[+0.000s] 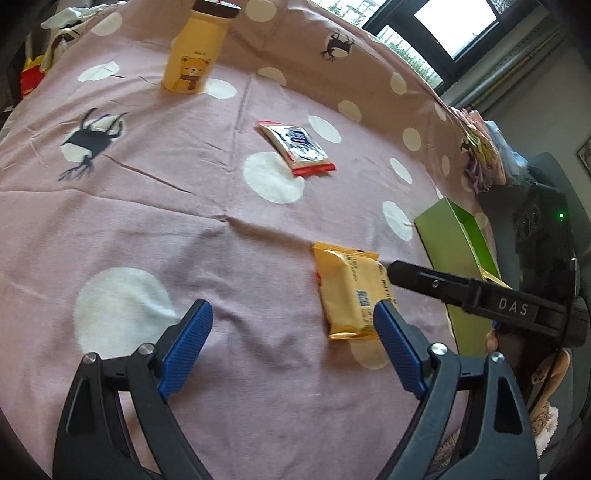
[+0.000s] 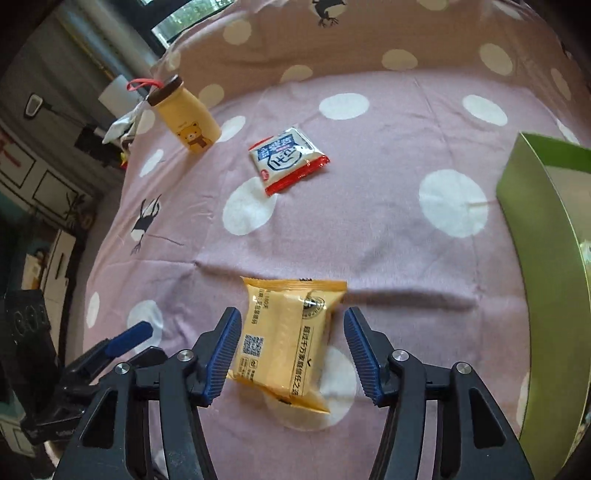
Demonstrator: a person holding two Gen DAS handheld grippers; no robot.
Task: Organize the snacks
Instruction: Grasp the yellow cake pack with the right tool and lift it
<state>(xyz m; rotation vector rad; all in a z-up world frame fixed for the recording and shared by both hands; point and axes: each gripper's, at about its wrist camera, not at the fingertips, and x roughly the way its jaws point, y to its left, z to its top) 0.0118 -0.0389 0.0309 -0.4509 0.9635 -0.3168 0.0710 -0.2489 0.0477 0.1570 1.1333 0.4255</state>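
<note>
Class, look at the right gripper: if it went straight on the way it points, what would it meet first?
Most likely the yellow snack packet on the spotted cloth. The right gripper has open jaws astride it, not yet pressing it; its height above it is unclear.

Pink dotted cloth (image 1: 155,206), dark-framed window (image 1: 458,33), perhaps daylight

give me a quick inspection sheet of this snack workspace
surface: pink polka-dot cloth, creased.
job's things: yellow snack packet lying flat; white-and-red snack packet flat, farther back; green box at the right edge.
clutter: yellow bear bottle standing at the far left.
grippers: right hand-held gripper open, straddling the yellow packet, pads not pressing; left hand-held gripper open, nothing between its fingers.
cables: nothing seen.
surroundings: window behind; household items piled past the cloth's edge.
</note>
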